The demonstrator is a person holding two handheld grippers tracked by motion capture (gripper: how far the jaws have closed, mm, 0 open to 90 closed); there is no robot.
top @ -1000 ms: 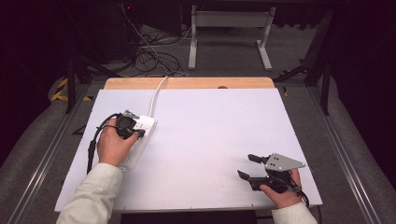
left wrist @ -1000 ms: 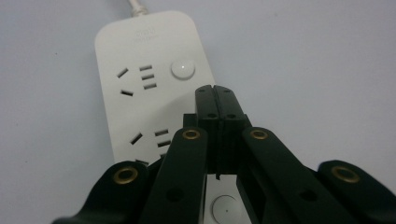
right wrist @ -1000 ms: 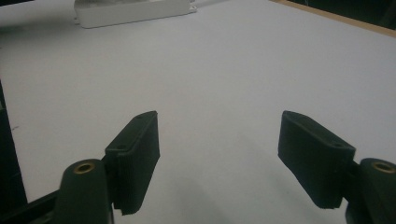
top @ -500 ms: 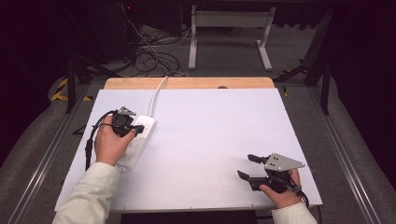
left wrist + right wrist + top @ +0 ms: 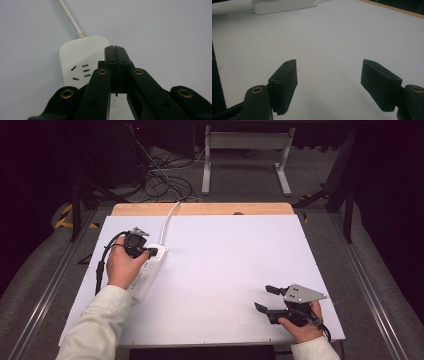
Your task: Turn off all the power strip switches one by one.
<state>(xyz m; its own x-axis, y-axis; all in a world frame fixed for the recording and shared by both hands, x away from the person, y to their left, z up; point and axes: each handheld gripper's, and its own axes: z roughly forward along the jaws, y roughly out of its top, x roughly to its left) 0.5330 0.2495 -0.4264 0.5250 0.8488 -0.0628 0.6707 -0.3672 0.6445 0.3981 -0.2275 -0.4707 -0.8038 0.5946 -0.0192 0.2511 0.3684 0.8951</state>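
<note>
Compared with one second ago: left hand-held gripper (image 5: pixel 152 252) has shifted a little along the white power strip (image 5: pixel 148 272), toward the strip's far end where the cord enters. Half a second ago its body sat slightly further left, off the strip's edge; now its closed tips lie over the strip's top face beside the last socket, jaws pressed together with nothing between them in the left gripper view (image 5: pixel 115 53). The person's left hand (image 5: pixel 121 265) has moved with it, and the black cable loop (image 5: pixel 102 262) hanging from the gripper has swung in closer to the wrist.
</note>
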